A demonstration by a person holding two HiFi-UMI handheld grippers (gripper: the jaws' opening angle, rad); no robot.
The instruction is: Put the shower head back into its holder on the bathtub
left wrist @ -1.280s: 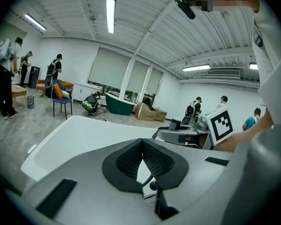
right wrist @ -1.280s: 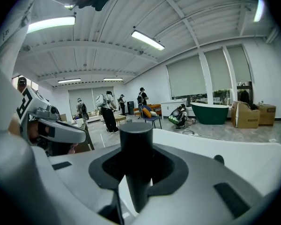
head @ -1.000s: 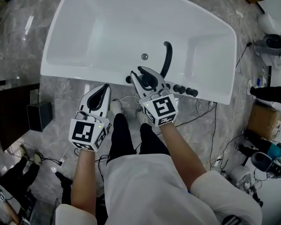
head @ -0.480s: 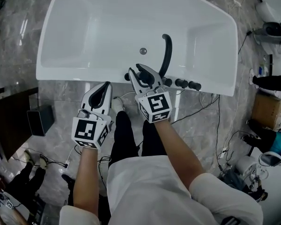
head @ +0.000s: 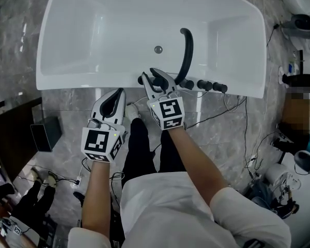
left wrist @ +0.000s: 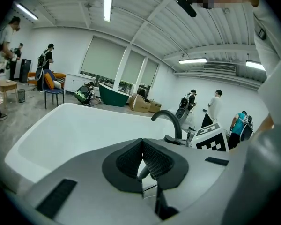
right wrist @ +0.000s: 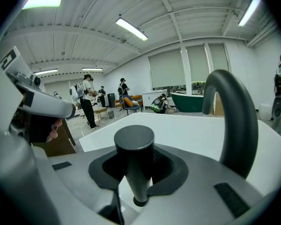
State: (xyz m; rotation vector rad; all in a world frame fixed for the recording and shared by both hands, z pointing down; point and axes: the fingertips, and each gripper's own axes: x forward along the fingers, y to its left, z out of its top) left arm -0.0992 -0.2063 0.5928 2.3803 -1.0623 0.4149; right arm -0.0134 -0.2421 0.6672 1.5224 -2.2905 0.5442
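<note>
Shower head [right wrist: 133,161], matte black, with a flat round cap tapering to a slimmer stem, stood upright between the ribbed black pads of the right gripper [right wrist: 138,167]; the jaws were clamped on it, part-way apart. In the head view the right gripper [head: 154,78] sat over the near rim of the bathtub [head: 67,81], and the black handset showed only as a dark lump between its white jaw shells. Just right of it rose the faucet [head: 186,53], a smooth black tube bent into a hook over the basin, seen as a thick arch in the right gripper view. A row of small round black knobs [head: 204,85] followed along the same rim. The tub was glossy white, rounded at the corners and sloped at both ends, with a small metal drain [head: 158,49] in the bottom. Left gripper [head: 118,97] hung outside the tub, just short of the rim, apart from the right one. Its jaws were together, the cross-hatched pads [left wrist: 154,161] meeting at the tips with nothing gripped. Each gripper had a white plastic body and a cube with black-and-white square markers. Floor [head: 57,107] was grey veined marble-look tile, polished, with thin dark cables [head: 217,118] trailing across it beside the tub.
</note>
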